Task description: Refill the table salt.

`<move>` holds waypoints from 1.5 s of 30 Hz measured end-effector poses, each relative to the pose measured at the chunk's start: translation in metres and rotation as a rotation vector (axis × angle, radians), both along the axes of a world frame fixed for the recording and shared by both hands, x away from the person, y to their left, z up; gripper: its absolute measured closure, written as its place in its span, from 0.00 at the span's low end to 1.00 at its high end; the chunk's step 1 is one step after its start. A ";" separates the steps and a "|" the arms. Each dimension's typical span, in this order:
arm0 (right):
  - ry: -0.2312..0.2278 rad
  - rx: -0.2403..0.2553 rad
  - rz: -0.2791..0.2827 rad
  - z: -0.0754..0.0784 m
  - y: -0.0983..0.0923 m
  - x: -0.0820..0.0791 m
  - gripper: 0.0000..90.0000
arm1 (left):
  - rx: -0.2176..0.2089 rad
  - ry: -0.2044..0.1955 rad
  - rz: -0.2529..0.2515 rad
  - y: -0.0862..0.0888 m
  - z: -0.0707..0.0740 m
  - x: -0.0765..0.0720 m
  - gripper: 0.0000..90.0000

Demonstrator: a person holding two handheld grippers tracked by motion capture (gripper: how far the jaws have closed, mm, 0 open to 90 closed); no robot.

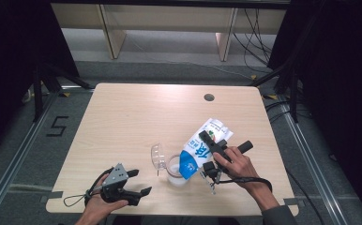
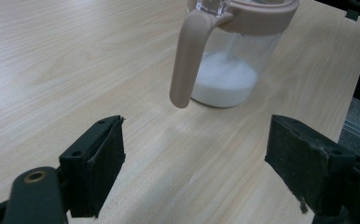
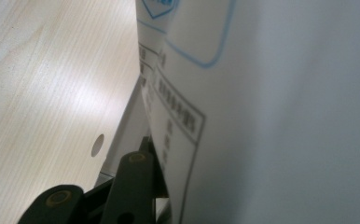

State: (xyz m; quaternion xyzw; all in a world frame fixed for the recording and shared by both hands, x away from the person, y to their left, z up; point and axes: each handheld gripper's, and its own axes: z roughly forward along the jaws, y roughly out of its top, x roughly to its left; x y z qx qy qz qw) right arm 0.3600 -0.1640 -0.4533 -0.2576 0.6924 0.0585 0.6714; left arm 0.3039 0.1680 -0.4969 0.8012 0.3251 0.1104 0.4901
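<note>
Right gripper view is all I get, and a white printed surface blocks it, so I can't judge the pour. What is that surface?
Observer: It is a white and blue bag, clamped in the right gripper and tipped with its lower end over a clear jug.
Operator: Is anything in the jug?
Observer: Yes. The left gripper view shows white powder heaped in its bottom.
Operator: Does the jug have a lid?
Observer: A clear lid is flipped open to the jug's left.
Operator: What is the left gripper doing?
Observer: The left gripper sits open by the near table edge, holding nothing.
</note>
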 end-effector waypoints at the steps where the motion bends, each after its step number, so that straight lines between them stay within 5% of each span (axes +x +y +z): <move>1: 0.002 0.001 0.000 0.000 0.000 0.000 0.74 | 0.001 0.000 0.000 0.000 0.000 0.000 0.21; 45: -0.010 0.006 -0.002 0.001 -0.001 -0.001 0.78 | -0.003 -0.002 -0.003 0.000 0.000 0.001 0.21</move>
